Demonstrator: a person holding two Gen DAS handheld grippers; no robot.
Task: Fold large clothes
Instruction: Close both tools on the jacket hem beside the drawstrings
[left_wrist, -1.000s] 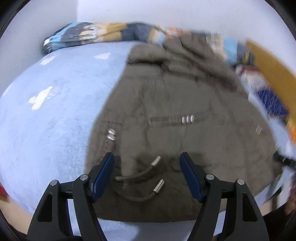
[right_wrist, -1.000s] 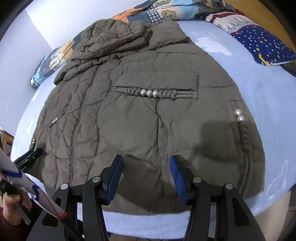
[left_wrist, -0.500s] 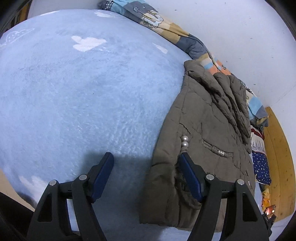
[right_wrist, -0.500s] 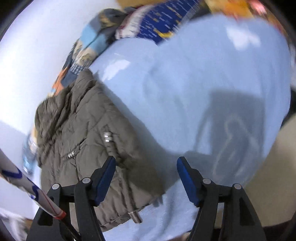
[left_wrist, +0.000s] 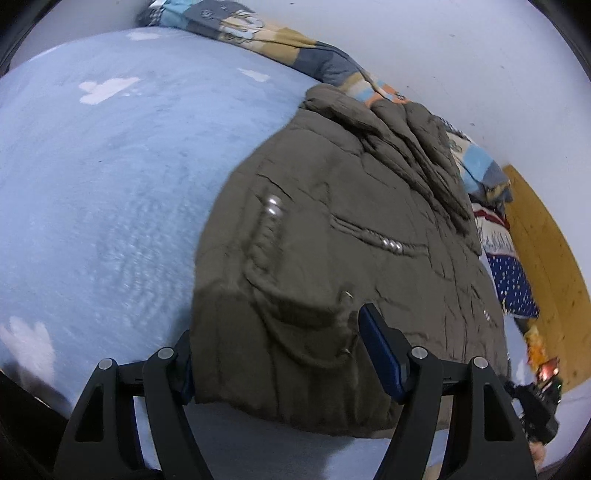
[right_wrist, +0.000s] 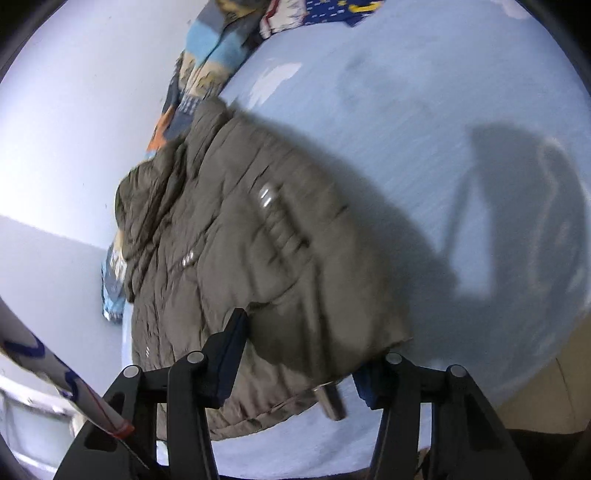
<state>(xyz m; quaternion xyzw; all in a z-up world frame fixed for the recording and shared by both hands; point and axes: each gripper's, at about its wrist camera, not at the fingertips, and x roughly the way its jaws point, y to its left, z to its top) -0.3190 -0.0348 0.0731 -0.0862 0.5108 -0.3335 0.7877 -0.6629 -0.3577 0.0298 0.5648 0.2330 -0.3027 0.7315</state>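
An olive-brown padded jacket (left_wrist: 351, 229) lies flat on a light blue bed (left_wrist: 110, 184), hem toward me, hood at the far end. My left gripper (left_wrist: 280, 354) is open with its jaws straddling the jacket's left hem corner, the cloth lying between the blue pads. In the right wrist view the jacket (right_wrist: 240, 240) fills the middle. My right gripper (right_wrist: 299, 358) is open with its jaws around the jacket's right hem corner. A metal cord end (right_wrist: 330, 402) hangs below the hem.
A patchwork quilt (left_wrist: 266, 40) lies along the white wall behind the jacket. A starred blue pillow (left_wrist: 513, 284) and a wooden headboard (left_wrist: 546, 266) are at the right. The bed edge (right_wrist: 295, 446) is right under my grippers.
Both grippers have swung back from the bare sheet and moved in onto the jacket's lower corners. The hem now lies between each pair of open jaws.
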